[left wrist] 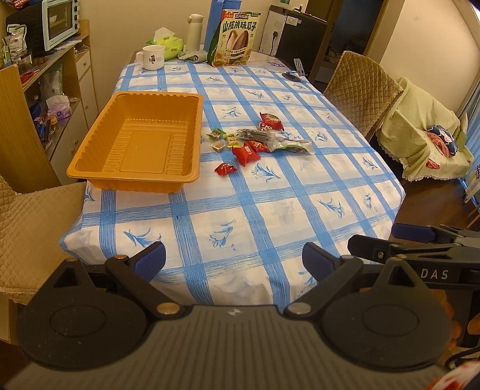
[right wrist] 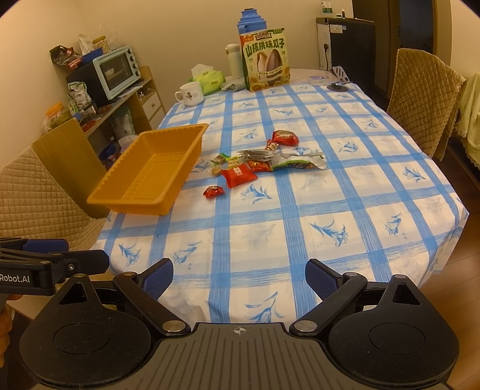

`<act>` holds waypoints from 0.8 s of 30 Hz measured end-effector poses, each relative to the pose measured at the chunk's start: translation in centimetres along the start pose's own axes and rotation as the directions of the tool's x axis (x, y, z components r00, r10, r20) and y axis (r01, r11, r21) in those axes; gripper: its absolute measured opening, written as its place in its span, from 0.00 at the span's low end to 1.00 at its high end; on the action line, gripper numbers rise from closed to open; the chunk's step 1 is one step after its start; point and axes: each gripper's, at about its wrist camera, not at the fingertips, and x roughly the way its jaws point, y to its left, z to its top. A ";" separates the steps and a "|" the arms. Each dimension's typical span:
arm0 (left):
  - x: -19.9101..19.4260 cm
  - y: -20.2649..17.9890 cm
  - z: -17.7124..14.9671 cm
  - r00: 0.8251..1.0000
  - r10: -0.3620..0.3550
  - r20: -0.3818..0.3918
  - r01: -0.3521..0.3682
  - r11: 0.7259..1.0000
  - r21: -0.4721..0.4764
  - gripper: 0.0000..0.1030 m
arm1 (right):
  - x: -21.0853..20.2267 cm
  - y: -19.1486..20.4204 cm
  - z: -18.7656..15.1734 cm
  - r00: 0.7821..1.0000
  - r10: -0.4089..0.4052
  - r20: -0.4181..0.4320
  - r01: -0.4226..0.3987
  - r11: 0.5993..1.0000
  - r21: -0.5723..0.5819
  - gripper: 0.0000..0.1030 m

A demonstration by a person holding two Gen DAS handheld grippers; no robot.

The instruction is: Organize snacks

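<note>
Orange tray (left wrist: pixel 141 141) sits bare ahead-left of my fingers; snacks (left wrist: pixel 258 141) lie scattered beside it.
Both my left fingers (left wrist: pixel 234 261) and right fingers (right wrist: pixel 239 277) hang apart, holding nothing; I'd start with the nearest red candy (left wrist: pixel 225 168), closing squarely across it.

snack wrappers' (right wrist: pixel 240 177) print unreadable, oven (left wrist: pixel 58 22) cropped

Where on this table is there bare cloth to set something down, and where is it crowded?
Bare: the near end of the tablecloth, below the orange tray and snack pile, plus the right side. Crowded: the far edge, around the mug and seed bag.
</note>
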 end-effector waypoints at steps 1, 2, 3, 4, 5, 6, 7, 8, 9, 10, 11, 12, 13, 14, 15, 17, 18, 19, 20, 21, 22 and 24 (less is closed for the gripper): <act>0.0 0.0 0.0 1.000 0.000 0.000 0.000 1.000 0.000 0.94 | 0.0 0.0 0.0 1.000 0.000 0.000 0.000 1.000 0.000 0.92; 0.2 0.1 0.2 1.000 0.001 -0.001 -0.001 1.000 -0.002 0.94 | 0.0 0.0 0.0 1.000 0.000 0.000 0.000 1.000 0.000 0.92; 0.3 0.1 0.3 1.000 0.002 -0.002 -0.002 1.000 -0.003 0.94 | 0.0 0.0 0.0 1.000 0.000 0.000 0.000 1.000 0.001 0.92; 0.4 0.0 0.3 1.000 0.002 -0.002 -0.002 1.000 -0.003 0.94 | 0.0 0.0 0.0 1.000 0.000 0.000 0.000 1.000 0.001 0.92; 0.6 0.0 0.5 1.000 0.004 -0.003 -0.004 1.000 -0.006 0.94 | 0.0 0.0 0.1 1.000 0.001 -0.001 -0.001 1.000 0.000 0.92; 0.8 0.0 0.6 1.000 0.006 -0.003 -0.006 1.000 -0.008 0.94 | 0.0 0.0 0.1 1.000 0.002 -0.001 -0.002 1.000 -0.001 0.92; 1.0 -0.1 0.7 1.000 0.006 -0.003 -0.006 1.000 -0.010 0.94 | 0.0 0.0 0.1 1.000 0.000 -0.001 0.000 1.000 0.000 0.92; 1.1 -0.1 0.7 1.000 0.007 -0.003 -0.007 1.000 -0.011 0.94 | 0.0 0.0 0.1 1.000 0.000 0.000 0.000 1.000 0.000 0.92; 1.1 -0.1 0.8 1.000 0.007 -0.003 -0.007 1.000 -0.011 0.94 | 0.0 0.0 0.1 1.000 0.000 0.000 0.000 1.000 0.000 0.92; 1.0 0.0 0.7 1.000 0.006 -0.003 -0.006 1.000 -0.010 0.94 | 0.1 0.0 0.1 1.000 0.001 0.000 -0.001 1.000 0.000 0.92; 1.0 0.0 0.7 1.000 0.006 -0.004 -0.006 1.000 -0.009 0.94 | 0.0 0.0 0.1 1.000 0.000 -0.001 0.000 1.000 0.001 0.92; 1.1 -0.1 0.7 1.000 0.007 -0.004 -0.007 1.000 -0.010 0.94 | 0.1 -0.1 0.1 1.000 0.001 -0.002 -0.001 1.000 0.001 0.92; 1.1 -0.1 0.8 1.000 0.007 -0.003 -0.007 1.000 -0.011 0.94 | 0.1 -0.1 0.1 1.000 0.001 -0.001 -0.001 1.000 0.001 0.92; 1.2 -0.1 0.8 1.000 0.008 -0.003 -0.008 1.000 -0.011 0.94 | 0.1 -0.1 0.1 1.000 0.001 -0.001 -0.001 1.000 0.000 0.92; 1.1 -0.1 0.8 1.000 0.008 -0.004 -0.008 1.000 -0.010 0.94 | 0.1 -0.2 0.1 1.000 0.001 -0.001 -0.001 1.000 0.000 0.92; 1.3 -0.2 0.8 1.000 0.011 -0.006 -0.011 1.000 -0.014 0.94 | 0.1 -0.2 0.2 1.000 0.002 -0.001 -0.002 1.000 0.001 0.92; 1.4 -0.3 0.8 1.000 0.012 -0.006 -0.012 1.000 -0.015 0.94 | 0.1 -0.2 0.2 1.000 0.002 -0.002 -0.002 1.000 0.001 0.92; 1.4 -0.4 0.8 1.000 0.014 -0.007 -0.014 1.000 -0.017 0.94 | 0.1 -0.2 0.1 1.000 0.001 -0.002 -0.001 1.000 0.001 0.92; 1.5 -0.4 0.8 1.000 0.015 -0.007 -0.015 1.000 -0.018 0.94 | 0.1 -0.3 0.2 1.000 0.002 -0.002 -0.002 1.000 0.002 0.92; 1.5 -0.4 0.8 1.000 0.015 -0.008 -0.015 1.000 -0.019 0.94 | 0.1 -0.3 0.2 1.000 0.002 -0.003 -0.002 1.000 0.001 0.92; 1.4 -0.8 0.6 1.000 0.017 -0.008 -0.017 1.000 -0.023 0.94 | 0.2 -0.3 0.2 1.000 0.003 -0.004 -0.003 1.000 0.001 0.92; 1.6 -1.1 0.5 1.000 0.018 -0.008 -0.018 0.999 -0.028 0.94 | 0.3 -0.4 0.2 1.000 0.007 -0.008 -0.007 1.000 -0.003 0.92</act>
